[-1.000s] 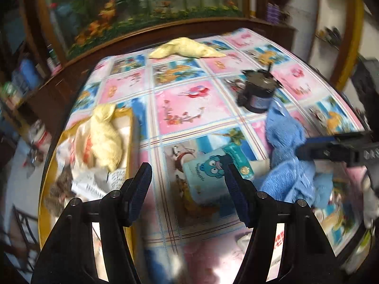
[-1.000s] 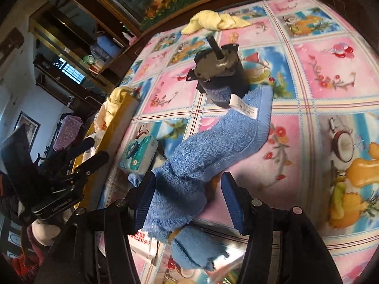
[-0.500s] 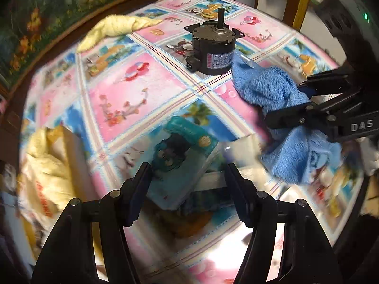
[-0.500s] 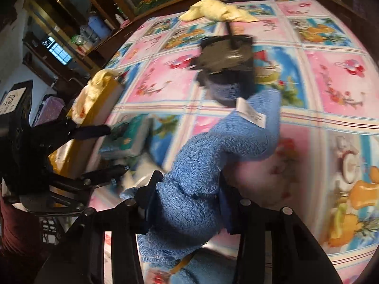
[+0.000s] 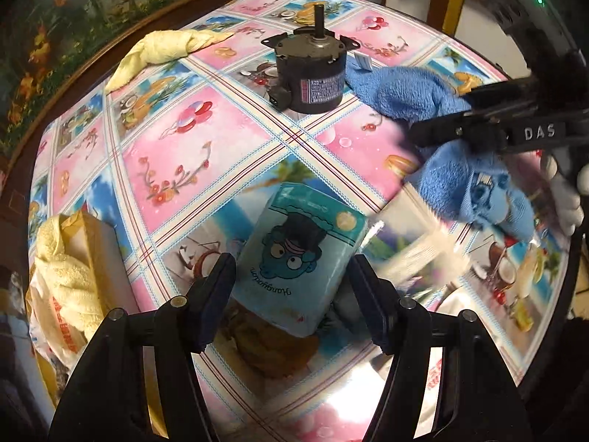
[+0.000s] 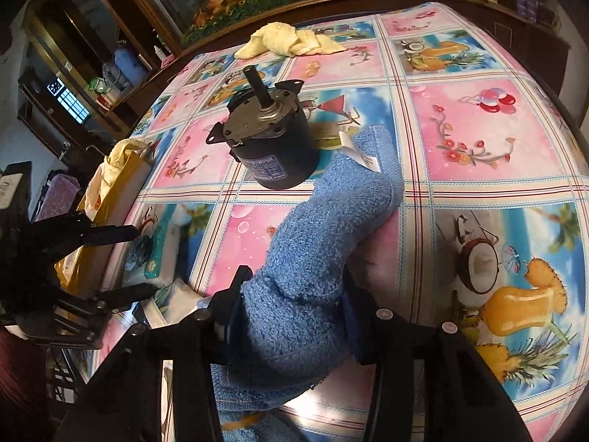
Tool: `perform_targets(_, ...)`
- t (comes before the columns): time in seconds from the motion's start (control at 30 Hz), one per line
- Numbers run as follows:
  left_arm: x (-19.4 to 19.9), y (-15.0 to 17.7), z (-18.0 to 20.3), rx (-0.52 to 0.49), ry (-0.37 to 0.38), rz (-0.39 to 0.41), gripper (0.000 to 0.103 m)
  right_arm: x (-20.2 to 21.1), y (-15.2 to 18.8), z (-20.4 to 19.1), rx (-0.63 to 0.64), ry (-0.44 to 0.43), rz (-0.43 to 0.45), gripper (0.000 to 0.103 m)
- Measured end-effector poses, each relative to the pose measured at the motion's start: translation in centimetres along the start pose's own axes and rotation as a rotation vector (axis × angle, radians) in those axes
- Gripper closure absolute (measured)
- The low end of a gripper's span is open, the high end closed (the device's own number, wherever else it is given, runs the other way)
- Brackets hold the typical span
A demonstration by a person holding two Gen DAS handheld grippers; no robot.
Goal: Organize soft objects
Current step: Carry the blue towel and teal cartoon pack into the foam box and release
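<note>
My right gripper (image 6: pixel 291 305) is shut on a blue towel (image 6: pixel 316 254), whose far end lies on the table beside a black motor (image 6: pixel 270 151). The towel also shows in the left wrist view (image 5: pixel 434 110), with the right gripper (image 5: pixel 427 125) on it. My left gripper (image 5: pixel 291 287) is open, its fingers on either side of a teal tissue pack (image 5: pixel 300 254) with a cartoon face; I cannot tell if they touch it. A yellow towel (image 5: pixel 169 46) lies at the far edge. Another yellow towel (image 5: pixel 62 269) sits in the box at the left.
The black motor (image 5: pixel 313 73) stands upright in the middle of the table (image 5: pixel 176 140). A yellow cardboard box (image 6: pixel 110 199) with a plastic bag stands at the table's left edge. A white packet (image 5: pixel 416 243) lies right of the tissue pack. Dark wooden furniture surrounds the table.
My left gripper has moved forward until the tissue pack lies between its fingers. My right gripper has closed on the blue towel and lifted its near end.
</note>
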State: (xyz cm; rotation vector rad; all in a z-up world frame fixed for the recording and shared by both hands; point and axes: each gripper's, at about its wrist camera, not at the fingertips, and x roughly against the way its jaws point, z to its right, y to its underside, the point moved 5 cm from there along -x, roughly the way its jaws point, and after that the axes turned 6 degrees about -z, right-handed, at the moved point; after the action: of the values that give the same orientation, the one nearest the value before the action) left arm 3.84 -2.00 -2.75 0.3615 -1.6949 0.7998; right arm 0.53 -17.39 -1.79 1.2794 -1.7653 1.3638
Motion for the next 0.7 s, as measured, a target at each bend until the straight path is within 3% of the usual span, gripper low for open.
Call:
perform_targets(0.07,-0.1,-0.1,-0.3,0.013,0.022,0.005,0.03,0.0,-0.1,0.0,0.001,-0.004,0.001,0.057)
perform_targets(0.2,-0.8,-0.6,-0.8,0.057,0.063,-0.005,0.03,-0.1,-0.2,0.1,-0.009,-0.013,0.003,0.057)
perform_targets(0.27,-0.8,-0.7,-0.9,0.098,0.106,0.006,0.045,-0.2,-0.2,0.1,-0.01,-0.011,0.008,0.057)
perform_targets(0.37,-0.4,-0.5,-0.9,0.132,0.095,0.029,0.059,-0.1,-0.1,0.1,-0.007,-0.01,0.011,0.06)
perform_targets(0.7,6.4,1.4,-0.4,0.299,0.185,0.242,0.062,4.9,-0.1,-1.7,-0.003,-0.084,0.146,0.063)
